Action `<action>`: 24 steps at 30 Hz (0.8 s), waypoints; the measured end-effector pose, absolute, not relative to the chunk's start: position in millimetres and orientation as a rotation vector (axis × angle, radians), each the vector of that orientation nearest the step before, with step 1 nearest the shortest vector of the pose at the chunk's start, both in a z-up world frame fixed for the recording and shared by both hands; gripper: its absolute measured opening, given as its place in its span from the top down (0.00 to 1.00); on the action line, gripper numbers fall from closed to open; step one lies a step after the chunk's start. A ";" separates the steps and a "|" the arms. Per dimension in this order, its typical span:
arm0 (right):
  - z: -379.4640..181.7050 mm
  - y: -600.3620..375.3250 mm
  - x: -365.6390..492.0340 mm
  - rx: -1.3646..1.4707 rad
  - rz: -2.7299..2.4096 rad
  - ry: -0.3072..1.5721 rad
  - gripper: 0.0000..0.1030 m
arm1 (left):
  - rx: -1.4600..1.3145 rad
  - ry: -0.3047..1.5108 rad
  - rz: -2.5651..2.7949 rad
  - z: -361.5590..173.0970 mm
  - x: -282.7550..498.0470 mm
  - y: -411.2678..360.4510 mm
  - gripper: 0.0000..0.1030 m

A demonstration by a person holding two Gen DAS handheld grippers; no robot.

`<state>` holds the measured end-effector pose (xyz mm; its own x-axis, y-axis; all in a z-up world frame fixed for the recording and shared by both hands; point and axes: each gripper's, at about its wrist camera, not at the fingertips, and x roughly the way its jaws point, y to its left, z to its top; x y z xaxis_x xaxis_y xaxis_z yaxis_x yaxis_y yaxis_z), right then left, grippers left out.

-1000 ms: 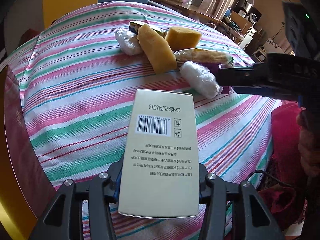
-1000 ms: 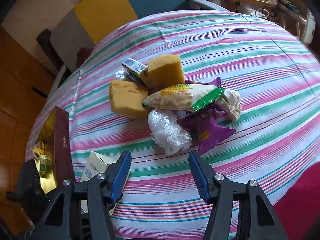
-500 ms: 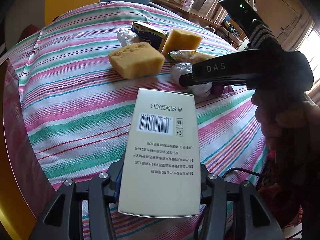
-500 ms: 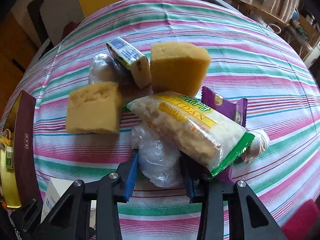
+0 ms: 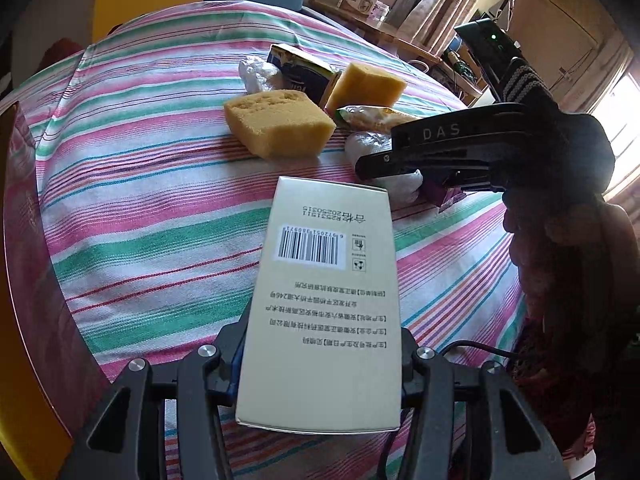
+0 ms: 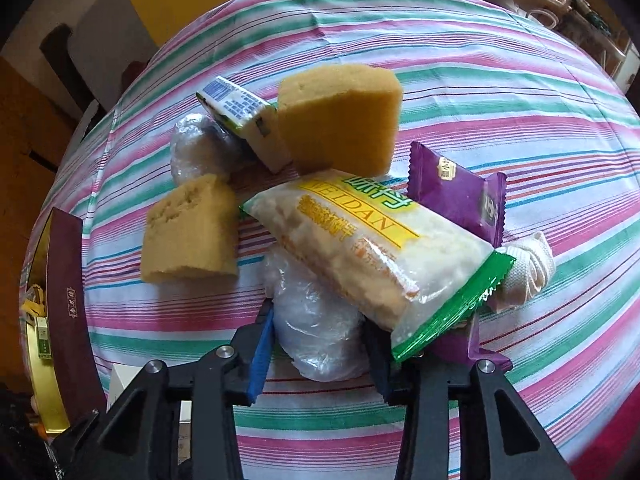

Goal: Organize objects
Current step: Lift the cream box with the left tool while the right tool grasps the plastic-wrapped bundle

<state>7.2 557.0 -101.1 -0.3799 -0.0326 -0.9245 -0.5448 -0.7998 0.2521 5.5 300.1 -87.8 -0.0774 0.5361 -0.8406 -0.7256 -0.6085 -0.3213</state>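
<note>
Plastic-wrapped bundle (image 6: 320, 328), low in the pile at frame centre, now sits pinched in the right gripper (image 6: 320, 344), whose jaws just closed, eased slightly. Left gripper (image 5: 320, 364) clamps the white box (image 5: 324, 300). Probably gets lifted out next.

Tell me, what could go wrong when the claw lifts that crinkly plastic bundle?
1. The green-edged cracker packet lies on top of the plastic-wrapped bundle in the right gripper, so lifting may tip it off.
2. The wrap looks slippery; the bundle might slide out.
3. The left gripper holds the cream box by one end; it could swing.
</note>
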 end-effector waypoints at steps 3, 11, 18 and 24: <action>-100.7 558.8 7.7 -1.517 2.251 0.788 0.50 | -1.301 0.231 1.819 -87.8 7.1 297.9 0.48; -99.2 550.8 4.7 -1.552 2.261 0.691 0.49 | -1.289 0.260 1.832 -89.3 12.7 302.3 0.48; -100.0 547.5 5.1 -1.557 2.257 0.548 0.64 | -1.196 0.328 1.875 -60.1 30.1 305.2 0.50; -97.9 543.0 3.6 -1.563 2.266 0.469 0.63 | -1.072 0.299 1.989 -7.0 36.0 281.9 0.50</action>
